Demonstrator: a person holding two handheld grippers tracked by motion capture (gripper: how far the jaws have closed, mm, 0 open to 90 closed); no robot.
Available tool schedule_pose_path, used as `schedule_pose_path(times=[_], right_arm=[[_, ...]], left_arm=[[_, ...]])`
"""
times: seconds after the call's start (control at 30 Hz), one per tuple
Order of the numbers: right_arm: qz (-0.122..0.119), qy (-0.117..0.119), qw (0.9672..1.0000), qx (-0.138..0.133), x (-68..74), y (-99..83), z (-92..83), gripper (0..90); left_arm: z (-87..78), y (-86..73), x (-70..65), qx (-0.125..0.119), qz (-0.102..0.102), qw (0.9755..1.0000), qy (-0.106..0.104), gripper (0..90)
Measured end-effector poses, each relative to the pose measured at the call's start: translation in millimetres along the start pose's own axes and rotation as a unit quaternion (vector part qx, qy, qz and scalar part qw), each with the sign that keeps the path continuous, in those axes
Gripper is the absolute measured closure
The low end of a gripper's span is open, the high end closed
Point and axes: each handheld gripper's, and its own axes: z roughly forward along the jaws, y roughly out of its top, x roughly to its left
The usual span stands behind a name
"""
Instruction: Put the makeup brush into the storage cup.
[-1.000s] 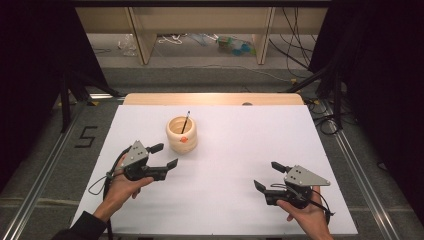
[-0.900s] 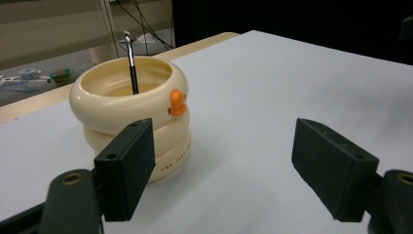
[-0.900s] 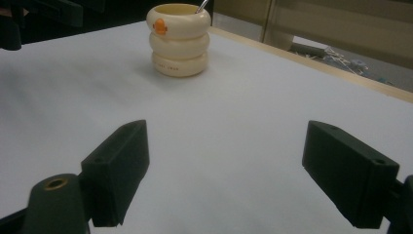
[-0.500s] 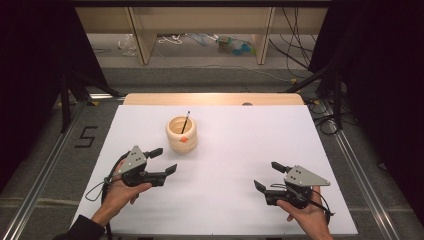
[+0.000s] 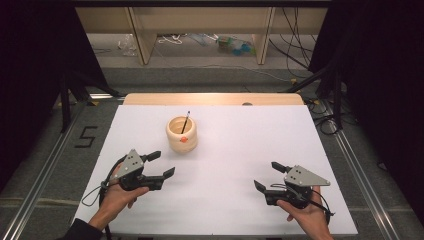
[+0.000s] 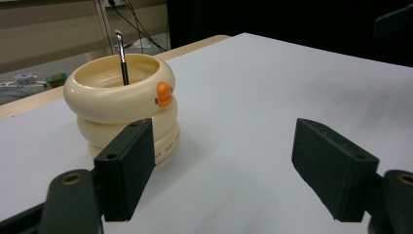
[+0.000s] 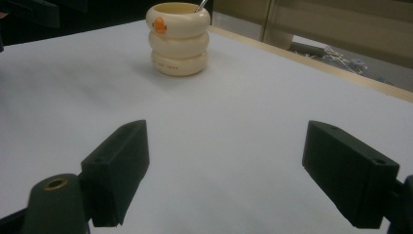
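A cream ringed cup (image 5: 181,135) with an orange mark stands on the white table (image 5: 235,150), left of centre, with a thin dark brush (image 5: 186,121) leaning inside it. My left gripper (image 5: 162,164) is held low at the table's left front, a short way in front of the cup, jaws wide apart and empty. In the left gripper view the cup (image 6: 124,105) stands just beyond the left jaw and the brush (image 6: 122,57) pokes out of it. My right gripper (image 5: 268,176) rests open and empty at the right front. The right gripper view shows the cup (image 7: 178,39) far off.
A wooden strip (image 5: 212,98) borders the table's far edge. Behind it are shelf legs and loose cables on the floor (image 5: 200,42). Metal rails (image 5: 42,180) run along both sides. Black curtains close in left and right.
My left gripper has drifted slightly back and left, away from the cup, still open. The right gripper has stayed put.
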Motion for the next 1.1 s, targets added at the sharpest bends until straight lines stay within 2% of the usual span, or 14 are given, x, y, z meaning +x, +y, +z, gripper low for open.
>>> schedule_pose_path(times=[0.2,0.3,0.37,0.4,0.5,0.53,0.77,1.1], right_arm=[[-0.001,0.002,1.0000,-0.001,0.9,0.3,-0.1,18.3],[0.000,0.000,1.0000,-0.001,0.3,0.2,-0.7,18.2],[0.002,-0.001,1.0000,-0.001,-0.3,-0.5,0.1,18.1],[-0.003,-0.002,1.0000,-0.001,-1.9,-0.5,0.3,18.0],[0.006,-0.001,1.0000,-0.006,-1.4,-1.1,0.7,18.0],[-0.002,-0.004,0.9999,-0.013,-2.3,-1.1,1.1,18.0],[0.003,-0.003,1.0000,-0.002,-1.1,-0.6,-0.3,18.0],[-0.003,-0.005,1.0000,-0.005,-1.9,-0.8,0.2,18.0]], left_arm=[[-4.1,0.8,-2.9,-0.012,0.001,0.9999,-0.006,23.8],[-5.7,0.8,-6.0,-0.011,0.000,0.9999,-0.007,23.3],[-5.9,0.9,-6.6,-0.014,0.006,0.9998,-0.011,22.9],[-6.3,0.9,-7.3,-0.012,0.007,0.9999,-0.010,22.7],[-6.9,0.4,-8.1,-0.005,0.007,0.9999,-0.009,21.6],[-7.0,0.1,-8.0,-0.003,0.007,0.9999,-0.008,21.3],[-10.3,-0.8,-5.1,-0.004,0.002,1.0000,0.007,19.8],[-11.7,-1.5,-5.3,-0.001,0.000,1.0000,0.005,18.9]])
